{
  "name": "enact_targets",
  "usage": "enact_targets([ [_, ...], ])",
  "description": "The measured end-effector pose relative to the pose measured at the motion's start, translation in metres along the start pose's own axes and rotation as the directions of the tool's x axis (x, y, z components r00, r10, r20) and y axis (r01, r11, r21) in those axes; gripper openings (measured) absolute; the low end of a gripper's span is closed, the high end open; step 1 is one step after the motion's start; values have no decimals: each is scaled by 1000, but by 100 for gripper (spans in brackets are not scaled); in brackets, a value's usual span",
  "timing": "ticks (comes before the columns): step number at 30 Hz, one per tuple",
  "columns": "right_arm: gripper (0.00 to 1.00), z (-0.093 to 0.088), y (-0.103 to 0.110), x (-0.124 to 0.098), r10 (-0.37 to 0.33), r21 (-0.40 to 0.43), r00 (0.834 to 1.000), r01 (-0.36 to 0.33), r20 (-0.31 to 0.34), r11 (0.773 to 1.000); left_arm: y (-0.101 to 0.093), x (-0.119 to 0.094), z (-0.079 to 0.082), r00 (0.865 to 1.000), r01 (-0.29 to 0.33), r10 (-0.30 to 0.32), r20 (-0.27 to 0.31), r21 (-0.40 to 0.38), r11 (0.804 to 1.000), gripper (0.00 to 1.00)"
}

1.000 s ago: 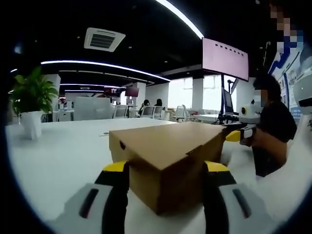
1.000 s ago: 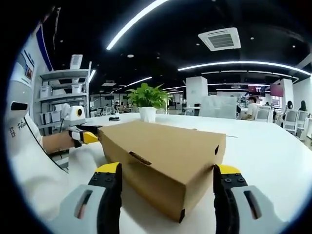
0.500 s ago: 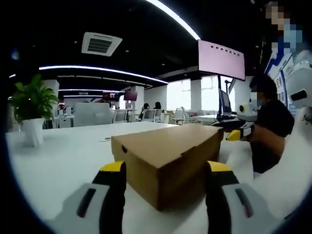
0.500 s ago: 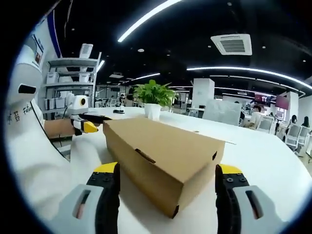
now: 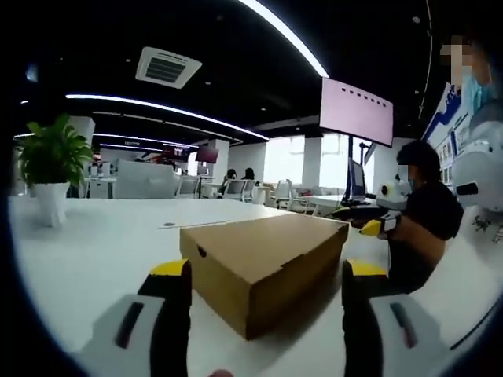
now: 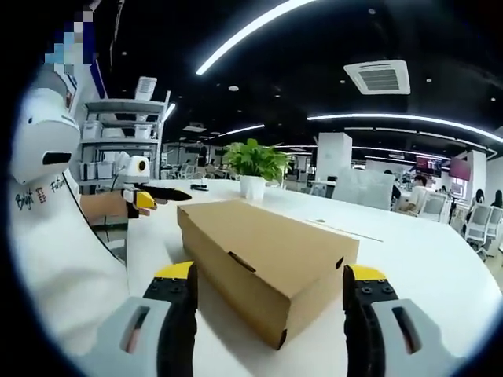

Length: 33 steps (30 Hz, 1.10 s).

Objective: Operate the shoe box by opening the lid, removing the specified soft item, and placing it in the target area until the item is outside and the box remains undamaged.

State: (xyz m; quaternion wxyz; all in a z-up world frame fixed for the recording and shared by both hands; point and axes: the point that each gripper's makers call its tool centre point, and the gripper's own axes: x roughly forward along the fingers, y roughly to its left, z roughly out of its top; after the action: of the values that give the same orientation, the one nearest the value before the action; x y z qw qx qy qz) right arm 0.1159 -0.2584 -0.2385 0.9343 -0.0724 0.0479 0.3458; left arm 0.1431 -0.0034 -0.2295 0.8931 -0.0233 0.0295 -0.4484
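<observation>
A broad white table carried everything, its surface glossy and running far back into the room. A closed brown cardboard shoe box lay directly on it, lid down flat (a small round hole showed in one end wall). Seen from the right gripper view, the shoe box sat with one corner turned toward the camera and bare table on its far side. Well beyond the box, near the table's far edge, a leafy green plant in a white pot stood upright on the tabletop; the right gripper view showed the same plant behind the box. A thin flat item, too small to identify, lay between box and plant
</observation>
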Motion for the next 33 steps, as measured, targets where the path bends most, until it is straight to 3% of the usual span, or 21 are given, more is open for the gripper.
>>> enact_targets([
  [3,81,6,9,-2,32,-10,999,-32,22,999,2,-6,12,999,-18,19,33,-13,1000,84],
  [6,81,9,12,-4,45,9,999,-45,27,999,2,-7,12,1000,-28,28,-1,20,999,81],
  [9,81,16,15,-8,57,25,997,-59,52,998,-2,-9,13,999,-12,12,-34,6,1000,79],
  [12,82,23,17,-10,60,31,996,-62,66,998,-4,-13,15,998,-6,8,-62,32,999,69],
  [13,82,25,17,-10,62,39,996,-65,71,997,-3,-16,13,995,-19,22,-95,40,999,65],
  [14,82,27,17,-10,65,45,995,-68,75,997,-5,-16,16,996,-22,25,-84,44,999,65],
  [15,83,29,19,-11,68,38,994,-72,80,997,-4,-17,21,997,-33,37,-62,69,997,66],
  [18,83,30,21,-12,60,1,996,-61,61,998,-3,-20,22,996,-44,55,-74,143,989,68],
  [20,82,32,22,-13,55,-17,997,-55,61,998,-2,-23,20,993,-54,71,-94,180,982,58],
  [24,80,44,21,-19,50,-88,994,-41,98,995,-1,-23,20,993,-58,75,-93,179,982,67],
  [25,77,45,22,-21,57,-103,993,-47,102,994,-1,-23,21,994,-55,75,-80,227,972,66],
  [26,74,47,25,-23,77,-121,991,-64,113,991,2,-22,19,991,-57,92,-95,322,945,62],
  [27,74,48,25,-24,82,-132,990,-66,115,989,2,-22,16,990,-52,93,-109,338,940,61],
  [28,75,49,25,-25,77,-141,990,-61,116,988,1,-21,15,991,-48,84,-106,309,950,62],
  [29,76,48,23,-26,67,-173,992,-48,107,984,-3,-19,11,991,0,44,-124,335,942,64],
  [31,76,50,19,-28,39,-224,993,-14,108,975,1,-21,15,992,-38,80,-93,386,922,64],
  [33,76,52,22,-28,51,-221,993,-25,109,975,-3,-22,14,993,-17,64,-98,425,905,61],
])
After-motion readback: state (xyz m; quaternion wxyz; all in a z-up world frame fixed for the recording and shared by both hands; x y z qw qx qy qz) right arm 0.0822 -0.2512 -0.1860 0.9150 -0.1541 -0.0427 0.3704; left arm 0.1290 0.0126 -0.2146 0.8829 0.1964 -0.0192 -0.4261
